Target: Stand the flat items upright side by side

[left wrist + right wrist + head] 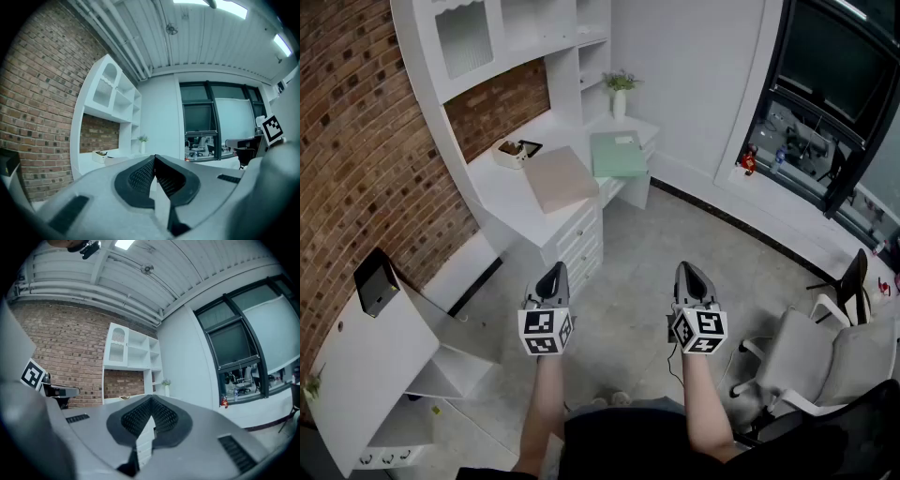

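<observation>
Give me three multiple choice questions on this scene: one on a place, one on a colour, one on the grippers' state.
1. Where do the tan flat item and the green flat item lie?
A. on the floor
B. on the white desk
C. on the office chair

2. What colour is the flat item nearer the plant?
A. red
B. green
C. black

3. How are the fingers of the left gripper and the right gripper?
A. wide open
B. shut on a flat item
C. shut, empty

Answers: B, both lie flat on the desktop; B, the green one sits by the plant; C, each gripper view shows fingers together, nothing between.
</observation>
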Motion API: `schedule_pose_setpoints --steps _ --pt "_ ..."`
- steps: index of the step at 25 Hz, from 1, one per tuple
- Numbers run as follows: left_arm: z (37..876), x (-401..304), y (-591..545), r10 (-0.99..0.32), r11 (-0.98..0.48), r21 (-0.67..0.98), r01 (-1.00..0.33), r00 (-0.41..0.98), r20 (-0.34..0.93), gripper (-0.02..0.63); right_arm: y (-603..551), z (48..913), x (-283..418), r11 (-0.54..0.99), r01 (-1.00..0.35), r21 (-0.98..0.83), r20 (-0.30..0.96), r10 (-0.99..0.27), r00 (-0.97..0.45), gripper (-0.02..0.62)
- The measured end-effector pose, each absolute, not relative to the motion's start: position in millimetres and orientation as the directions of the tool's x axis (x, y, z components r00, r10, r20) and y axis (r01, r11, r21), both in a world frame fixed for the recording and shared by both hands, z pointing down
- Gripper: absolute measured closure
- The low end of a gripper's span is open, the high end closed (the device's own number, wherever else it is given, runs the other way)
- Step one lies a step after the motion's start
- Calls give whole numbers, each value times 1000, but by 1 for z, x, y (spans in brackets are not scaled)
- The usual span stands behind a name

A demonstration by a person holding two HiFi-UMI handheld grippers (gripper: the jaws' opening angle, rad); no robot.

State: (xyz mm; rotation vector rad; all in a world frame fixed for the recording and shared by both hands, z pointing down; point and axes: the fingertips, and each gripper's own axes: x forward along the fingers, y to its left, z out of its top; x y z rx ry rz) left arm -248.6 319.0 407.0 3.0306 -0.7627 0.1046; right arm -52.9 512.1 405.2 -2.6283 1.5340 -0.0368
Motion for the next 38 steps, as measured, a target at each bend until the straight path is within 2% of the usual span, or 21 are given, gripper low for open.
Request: schedule_pose_setpoints --steps 14,23,26,28,30,31,34,38 --pt "417 -247 312 -483 -874 10 -486 871 96 598 502 409 -51 -472 -875 -108 -21 -879 476 598" --pt "443 -254 310 -474 -873 45 -485 868 148 597 492 429 -60 -434 -893 -122 31 -901 434 597" --pt "439 -263 306 -482 -867 79 -492 868 122 593 490 431 -62 -419 -894 -160 39 -907 418 535" --pt "435 -269 304 -480 -867 101 -488 872 94 552 489 431 -64 -400 -896 -190 38 -915 401 475" --pt "433 -275 303 -473 -869 122 -479 878 76 435 487 429 -66 -374 -902 -214 29 -926 377 403" --pt "432 -278 302 -470 -871 129 -475 880 68 401 485 427 -66 -366 -904 -220 21 -928 371 375" --pt "425 -287 296 -464 -877 115 -466 885 45 360 479 415 -67 -359 -904 -231 -14 -928 372 333" --pt "410 -300 285 -469 -879 96 -468 883 9 337 475 395 -72 -367 -903 -222 -66 -919 389 327"
